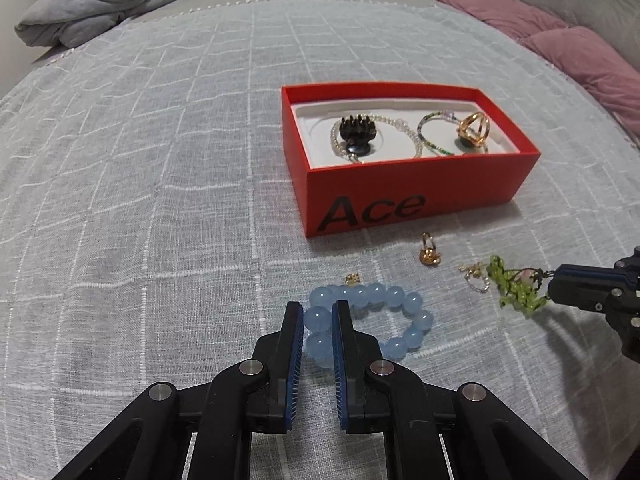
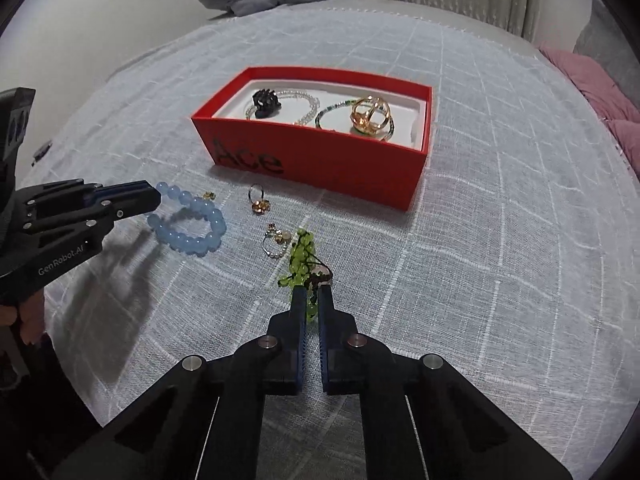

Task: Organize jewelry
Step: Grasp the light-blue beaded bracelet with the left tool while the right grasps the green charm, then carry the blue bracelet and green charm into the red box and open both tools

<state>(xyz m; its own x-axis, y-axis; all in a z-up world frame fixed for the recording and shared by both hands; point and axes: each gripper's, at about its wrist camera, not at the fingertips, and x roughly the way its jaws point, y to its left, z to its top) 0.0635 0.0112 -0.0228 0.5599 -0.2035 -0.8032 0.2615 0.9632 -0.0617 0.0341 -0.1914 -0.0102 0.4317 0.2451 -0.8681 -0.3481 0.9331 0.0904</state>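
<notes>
A red box (image 1: 400, 196) (image 2: 320, 160) marked "Ace" holds a black clip (image 1: 355, 132), a clear bead strand, a green bead strand and a gold ring piece (image 1: 474, 128). My left gripper (image 1: 318, 308) (image 2: 154, 196) is shut on a blue bead bracelet (image 1: 412, 320) (image 2: 192, 228) lying on the cloth. My right gripper (image 2: 312, 292) (image 1: 554, 284) is shut on a green bead bracelet (image 2: 300, 258) (image 1: 516, 288). A gold ring (image 1: 429, 254) (image 2: 258, 202), a small gold charm (image 1: 352, 278) and a small silver-gold piece (image 1: 476, 276) (image 2: 276, 242) lie loose between them.
All lies on a bed with a white checked cover (image 1: 160, 200). A folded grey blanket (image 1: 100, 4) sits at the far left and pink pillows (image 1: 560, 40) at the far right.
</notes>
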